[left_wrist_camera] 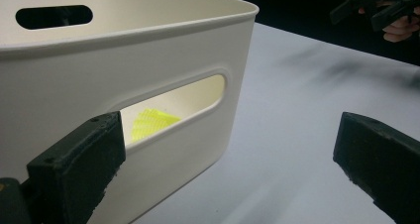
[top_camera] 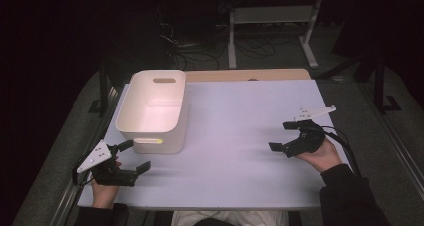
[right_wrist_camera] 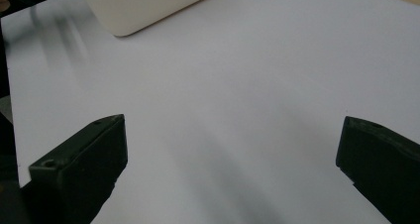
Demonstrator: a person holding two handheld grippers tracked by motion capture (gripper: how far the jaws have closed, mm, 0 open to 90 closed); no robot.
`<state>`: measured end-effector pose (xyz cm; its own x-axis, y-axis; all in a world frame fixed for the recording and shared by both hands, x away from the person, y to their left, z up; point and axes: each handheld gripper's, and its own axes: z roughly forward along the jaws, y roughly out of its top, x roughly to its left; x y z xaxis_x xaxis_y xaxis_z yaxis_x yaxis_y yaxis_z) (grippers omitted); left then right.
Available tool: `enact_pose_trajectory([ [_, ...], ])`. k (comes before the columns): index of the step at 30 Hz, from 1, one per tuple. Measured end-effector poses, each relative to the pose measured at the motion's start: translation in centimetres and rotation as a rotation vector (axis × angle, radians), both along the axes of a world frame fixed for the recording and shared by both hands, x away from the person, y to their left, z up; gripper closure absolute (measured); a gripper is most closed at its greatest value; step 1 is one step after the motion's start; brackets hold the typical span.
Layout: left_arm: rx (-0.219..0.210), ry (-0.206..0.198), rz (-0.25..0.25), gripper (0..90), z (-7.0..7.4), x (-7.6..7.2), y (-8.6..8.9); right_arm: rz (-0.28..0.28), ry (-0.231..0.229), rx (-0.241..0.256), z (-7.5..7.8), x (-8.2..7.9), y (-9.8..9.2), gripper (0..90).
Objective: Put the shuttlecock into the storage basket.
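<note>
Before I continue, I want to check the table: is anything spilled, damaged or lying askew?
Nothing stands out. The bin stands upright on the table, with a yellow thing inside. Both grippers, left and right, hang open over bare table.

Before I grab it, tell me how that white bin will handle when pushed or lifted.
The white bin looks like thin moulded plastic, so probably stiff and light for its size. On the smooth table it would likely slide rather than tip, being wide and low. Its handle slot seems the surest grip; a yellow item inside may shift.
</note>
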<state>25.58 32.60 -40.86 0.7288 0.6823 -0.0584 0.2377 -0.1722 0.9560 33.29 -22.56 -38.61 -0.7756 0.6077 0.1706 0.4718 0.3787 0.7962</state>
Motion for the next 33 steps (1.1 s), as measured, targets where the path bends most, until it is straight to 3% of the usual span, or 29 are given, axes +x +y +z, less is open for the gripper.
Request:
enact_pose_trajectory([
  [33,-0.006,0.002,0.003,0.0,0.0,0.0,0.0,-0.131,-0.051,0.051,-2.9,-3.1,-5.1,0.0],
])
